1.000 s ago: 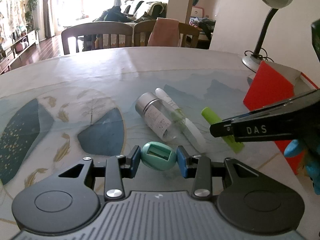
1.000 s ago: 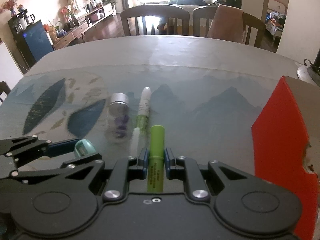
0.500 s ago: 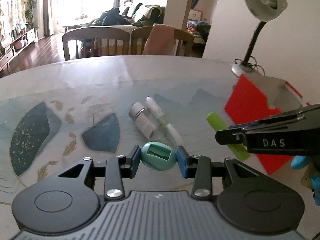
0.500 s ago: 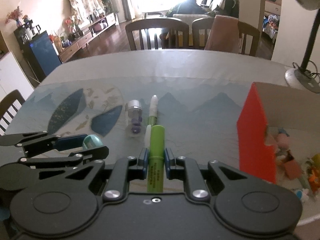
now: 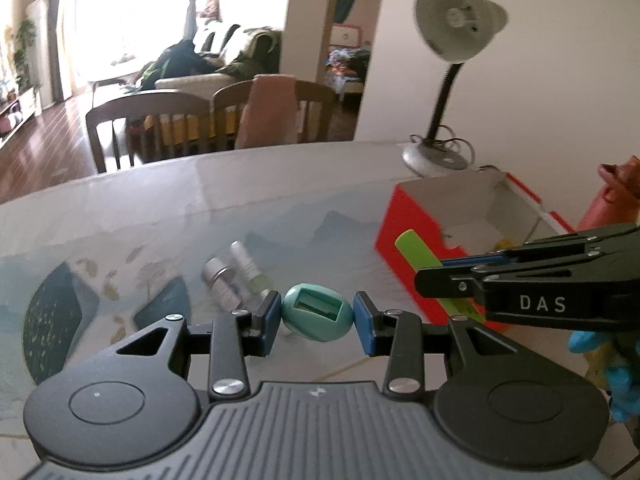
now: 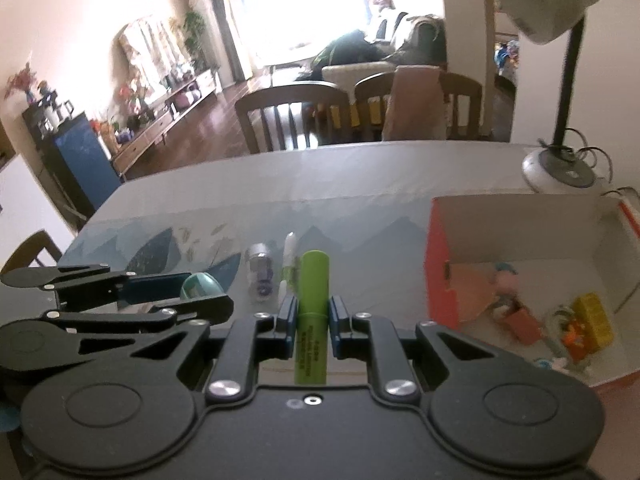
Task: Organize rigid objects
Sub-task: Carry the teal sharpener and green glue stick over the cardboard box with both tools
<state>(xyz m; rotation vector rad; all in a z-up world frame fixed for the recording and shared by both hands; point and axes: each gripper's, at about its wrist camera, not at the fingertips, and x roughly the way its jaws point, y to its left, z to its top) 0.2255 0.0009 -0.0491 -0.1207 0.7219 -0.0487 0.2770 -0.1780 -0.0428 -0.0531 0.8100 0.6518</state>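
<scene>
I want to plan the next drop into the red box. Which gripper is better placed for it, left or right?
Probably the right gripper: it holds the green tube close beside the red box. The left gripper, holding the teal egg-shaped object, is farther away.

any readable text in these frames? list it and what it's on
"DAS": white letters on the side of the right gripper, seen from the left wrist view.
Dark print along the green tube held in the right gripper: too small and blurred to read.
Label on the clear bottle lying on the table: unreadable.
Nothing else legible.
</scene>
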